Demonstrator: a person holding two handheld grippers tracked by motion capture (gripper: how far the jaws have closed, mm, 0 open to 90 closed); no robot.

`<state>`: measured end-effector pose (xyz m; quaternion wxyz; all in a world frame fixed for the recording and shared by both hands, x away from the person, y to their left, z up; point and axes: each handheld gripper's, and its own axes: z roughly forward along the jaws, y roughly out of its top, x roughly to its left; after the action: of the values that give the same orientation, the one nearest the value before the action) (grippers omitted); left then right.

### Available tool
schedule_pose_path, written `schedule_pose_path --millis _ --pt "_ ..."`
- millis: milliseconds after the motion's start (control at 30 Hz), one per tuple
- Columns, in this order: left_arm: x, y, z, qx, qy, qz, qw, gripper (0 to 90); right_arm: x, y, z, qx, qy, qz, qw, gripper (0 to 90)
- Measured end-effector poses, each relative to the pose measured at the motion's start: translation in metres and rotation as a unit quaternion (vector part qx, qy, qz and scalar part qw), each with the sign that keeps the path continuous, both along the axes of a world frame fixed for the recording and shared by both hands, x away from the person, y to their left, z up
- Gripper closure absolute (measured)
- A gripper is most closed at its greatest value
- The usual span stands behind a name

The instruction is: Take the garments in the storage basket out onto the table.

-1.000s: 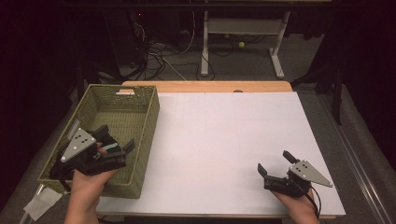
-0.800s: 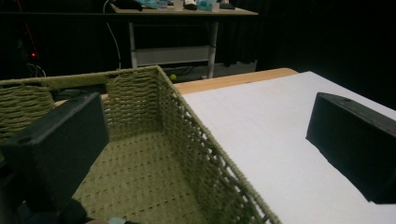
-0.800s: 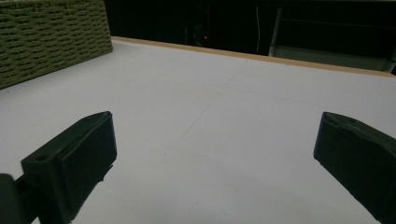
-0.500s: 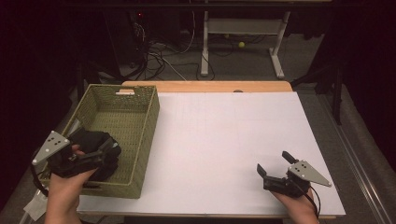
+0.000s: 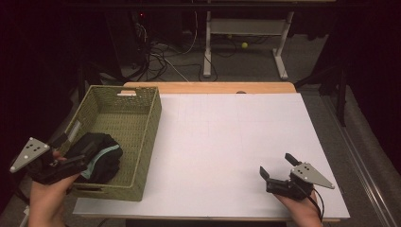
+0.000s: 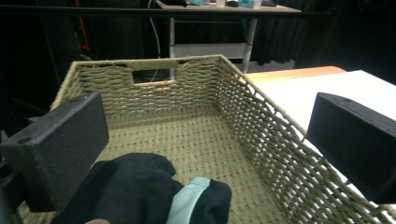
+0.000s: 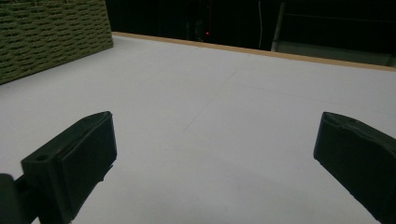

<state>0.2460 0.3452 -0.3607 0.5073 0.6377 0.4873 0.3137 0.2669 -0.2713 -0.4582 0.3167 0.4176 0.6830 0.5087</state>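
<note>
Looks soft and light: one dark garment (image 5: 97, 158), black with a pale mint band, bunched at the near end of the woven basket (image 5: 150, 132) and lying on its floor, close to the near left corner. Likely limp and floppy when lifted, sagging from whatever fold gets pinched, so no risk of breakage and little of slipping, though a thin pinch could draw out a single layer and leave the rest trailing over the rim. Best taken at a thick ridge of the bunch, near the mint band, where several layers stack together. Seen from the left gripper view, lying just below and between the two black jaws, with the basket's far wall and its handle slot beyond. Left gripper (image 5: 71, 163) at the near left corner of the basket, over the rim, jaws spread wide and pinching nothing. Right gripper (image 5: 279, 172) resting near the near right corner of the white worktop (image 5: 227, 142), well apart from the basket, jaws likewise spread wide over bare surface. By count: one garment, one basket, two grippers, two hands. Basket itself stiff-walled, sitting along the left edge of the worktop, probably steady enough not to shift under a gentle pull upward.
</note>
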Motion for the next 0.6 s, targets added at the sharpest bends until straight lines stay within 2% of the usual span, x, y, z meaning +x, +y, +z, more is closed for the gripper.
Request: schedule_pose_path --millis 267,333,400,467,533,600 --pt "0.0012 0.0057 -0.0027 -0.012 0.001 0.001 0.9999 0.0 -0.0006 -0.0003 0.0005 0.001 0.0 0.002 1.0 0.0" --pt "0.0015 0.0049 -0.0026 -0.017 -0.005 0.004 0.9998 0.0 0.0 -0.0003 0.0005 0.002 0.0 0.004 1.0 0.0" --pt "0.0023 0.0041 -0.0014 -0.011 -0.008 0.01 0.9999 0.0 0.0003 -0.0001 0.0004 0.0 0.003 0.007 1.0 0.0" --pt "0.004 0.0042 0.0012 -0.01 0.008 0.01 0.9999 0.0 -0.0009 -0.0004 0.0008 -0.002 -0.001 0.009 1.0 0.0" --pt "0.0046 0.0039 0.0027 -0.003 0.011 0.013 0.9999 0.0 -0.0024 -0.001 0.0012 -0.002 -0.002 0.011 0.9999 0.0" --pt "0.0053 0.0042 0.005 0.004 0.01 0.005 0.9999 0.0 -0.0021 -0.0017 0.001 0.0 -0.001 0.011 0.9999 0.0"
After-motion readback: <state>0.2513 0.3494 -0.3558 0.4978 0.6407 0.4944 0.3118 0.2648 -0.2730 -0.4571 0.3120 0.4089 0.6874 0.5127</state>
